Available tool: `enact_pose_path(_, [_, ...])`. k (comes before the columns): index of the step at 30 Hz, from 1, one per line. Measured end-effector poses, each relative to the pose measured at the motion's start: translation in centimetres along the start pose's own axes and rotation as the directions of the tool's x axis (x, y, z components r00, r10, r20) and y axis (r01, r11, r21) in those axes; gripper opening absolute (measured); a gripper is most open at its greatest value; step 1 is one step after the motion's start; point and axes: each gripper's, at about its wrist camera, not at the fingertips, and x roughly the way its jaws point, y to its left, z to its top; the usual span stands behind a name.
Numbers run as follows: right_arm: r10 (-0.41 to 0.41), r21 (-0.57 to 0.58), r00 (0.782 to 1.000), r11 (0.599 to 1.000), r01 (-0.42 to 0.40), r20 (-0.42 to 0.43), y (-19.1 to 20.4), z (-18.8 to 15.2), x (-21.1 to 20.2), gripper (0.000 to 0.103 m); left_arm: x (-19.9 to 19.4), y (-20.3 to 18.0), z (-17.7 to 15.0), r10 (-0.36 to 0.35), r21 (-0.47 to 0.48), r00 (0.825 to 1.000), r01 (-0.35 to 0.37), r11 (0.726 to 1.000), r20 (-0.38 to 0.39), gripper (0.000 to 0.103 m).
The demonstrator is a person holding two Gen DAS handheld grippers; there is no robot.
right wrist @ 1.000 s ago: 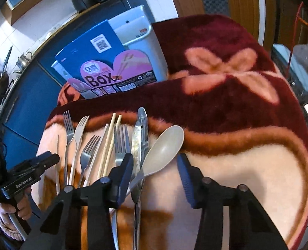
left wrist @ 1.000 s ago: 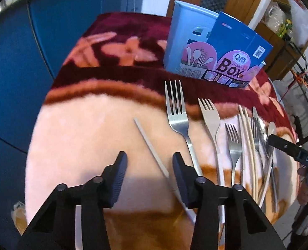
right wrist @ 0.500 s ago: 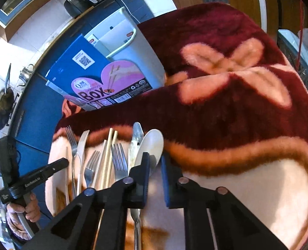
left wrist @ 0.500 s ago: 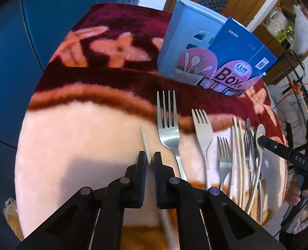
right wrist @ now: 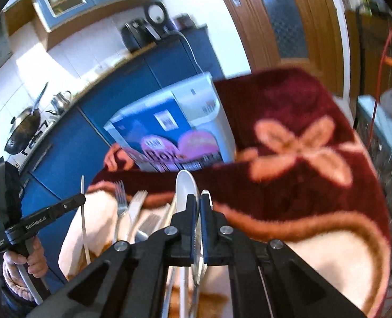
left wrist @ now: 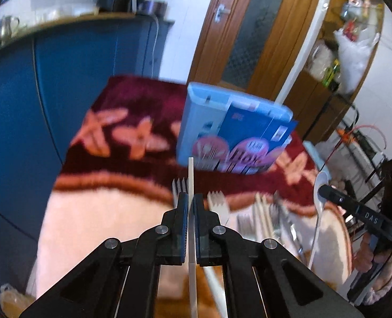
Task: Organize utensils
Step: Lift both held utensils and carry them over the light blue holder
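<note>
The left gripper (left wrist: 190, 198) pinches a white stick (left wrist: 190, 175), lifted above the blanket (left wrist: 111, 228). The right gripper (right wrist: 198, 198) pinches a white spoon (right wrist: 184, 188). Forks (left wrist: 217, 206) lie on the blanket, near the blue box (left wrist: 235, 129).

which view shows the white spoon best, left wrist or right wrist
The left wrist view. There the white spoon shows side-on, bowl and handle full length, held by the right gripper. In the right wrist view the spoon is seen nearly edge-on: only the bowl rises above the fingers, and the handle is mostly hidden between them.
</note>
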Motion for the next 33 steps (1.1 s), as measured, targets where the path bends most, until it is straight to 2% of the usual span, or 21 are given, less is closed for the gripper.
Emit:
enact_pose_path(5, [-0.003, -0.051, 0.993, 0.999, 0.009, 0.115, 1.3, 1.2, -1.9, 0.004, -1.8, -0.9, 2.0, -0.031, -0.003, 0.993, 0.032, 0.999, 0.116, 0.004])
enact_pose_path(12, [-0.017, -0.104, 0.964, 0.994, 0.046, 0.264, 2.1, 4.2, -3.6, 0.004, -3.7, -2.2, 6.9, -0.023, 0.014, 0.962, 0.020, 1.000, 0.274, 0.004])
enact_pose_path(16, [0.006, -0.108, 0.952, 0.994, 0.029, 0.307, 2.1, 6.2, -3.7, 0.004, -3.7, -2.7, 10.3, -0.016, 0.009, 0.935, 0.014, 1.000, 0.356, 0.004])
enact_pose_path(19, [0.003, -0.122, 0.938, 0.992, 0.042, 0.346, 2.3, 7.6, -3.4, 0.004, -3.3, -3.3, 12.6, 0.003, 0.009, 0.908, -0.007, 1.000, 0.418, 0.004])
enact_pose_path(22, [-0.002, -0.132, 0.925, 0.990, 0.056, 0.379, 2.4, 9.0, -2.9, 0.004, -2.6, -3.8, 14.4, 0.019, 0.006, 0.890, -0.025, 1.000, 0.456, 0.004])
enact_pose_path(26, [-0.034, -0.135, 0.895, 0.985, 0.104, 0.445, 2.4, 10.8, -2.1, 0.004, -1.1, -4.0, 16.0, 0.050, -0.006, 0.866, -0.054, 0.999, 0.497, 0.004])
enact_pose_path(28, [-0.049, -0.130, 0.875, 0.983, 0.127, 0.481, 2.2, 11.6, -1.5, 0.005, -0.1, -3.7, 16.3, 0.061, -0.017, 0.862, -0.060, 0.998, 0.503, 0.004])
enact_pose_path(30, [-0.053, -0.128, 0.863, 0.983, 0.134, 0.502, 2.0, 12.6, -0.3, 0.005, 1.1, -3.3, 16.4, 0.074, -0.028, 0.868, -0.069, 0.997, 0.491, 0.004])
enact_pose_path(33, [-0.037, -0.127, 0.864, 0.985, 0.116, 0.502, 1.7, 13.6, 1.1, 0.005, 2.7, -2.7, 16.2, 0.093, -0.044, 0.874, -0.082, 0.996, 0.477, 0.004])
